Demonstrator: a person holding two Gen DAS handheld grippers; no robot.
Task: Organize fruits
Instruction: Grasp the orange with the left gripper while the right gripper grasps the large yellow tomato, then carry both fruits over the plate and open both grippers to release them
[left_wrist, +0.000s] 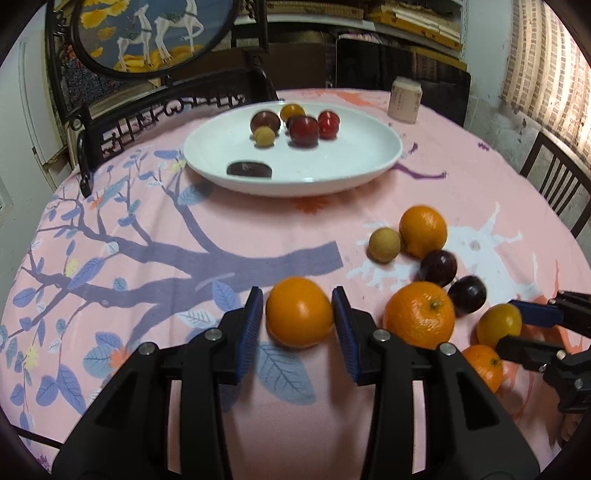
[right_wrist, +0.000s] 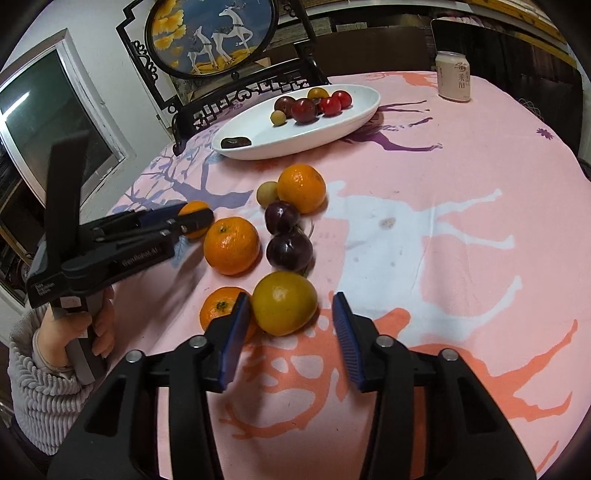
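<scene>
A round worktop (left_wrist: 258, 236) draped in soft pink cloth with a printed branch pattern is carrying loose, glossy fruits. A smooth white oval plate (left_wrist: 369, 162) at the far side is holding small red, dark and yellow fruits.

The left tool (left_wrist: 298, 314) is bracketing a smooth round orange (left_wrist: 298, 312) near the front; its ribbed blue pads are sitting right at the fruit's sides, though whether they are pressing cannot be told.

The right tool (right_wrist: 288, 319) is standing spread, its left pad just beside a yellow-green citrus (right_wrist: 284, 308), the right pad apart.

A hand (right_wrist: 99, 325) in a ribbed grey sleeve (right_wrist: 33, 391) is gripping the left tool's handle, angled downward.
</scene>
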